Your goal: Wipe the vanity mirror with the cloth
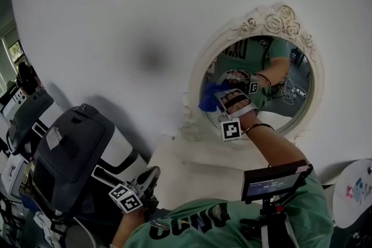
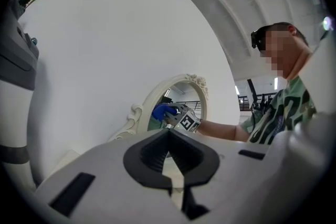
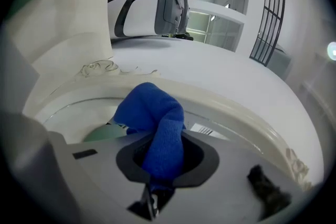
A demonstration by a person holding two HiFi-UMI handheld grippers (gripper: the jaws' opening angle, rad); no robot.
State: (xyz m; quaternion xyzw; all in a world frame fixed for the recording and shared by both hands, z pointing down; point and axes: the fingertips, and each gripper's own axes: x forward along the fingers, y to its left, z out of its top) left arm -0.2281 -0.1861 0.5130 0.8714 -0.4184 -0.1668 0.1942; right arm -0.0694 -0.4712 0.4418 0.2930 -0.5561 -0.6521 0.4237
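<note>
Your right gripper (image 1: 218,100) clenches the blue cloth (image 1: 207,100) at the vanity mirror (image 1: 288,81), left side; left gripper (image 1: 148,178) jaws closed, empty, so nothing steadies the mirror — hard pressure could tip it.

The right arm stretches far forward, its right gripper (image 1: 216,99) clamped on a blue cloth (image 3: 157,134). The left gripper (image 1: 150,177) sits low at near left, jaws together, empty.

Person wore a green short-sleeved shirt (image 1: 308,206) with dark block lettering across the front, and a thin dark bracelet (image 1: 260,126) on the right wrist. Left gripper (image 1: 152,174) and right gripper (image 1: 220,97) had pale grey shells and black jaw pads. Each carried a marker cube (image 1: 231,129) with black-and-white squares. Small dark screen (image 1: 273,181) sat on a black mount near the chest.
</note>
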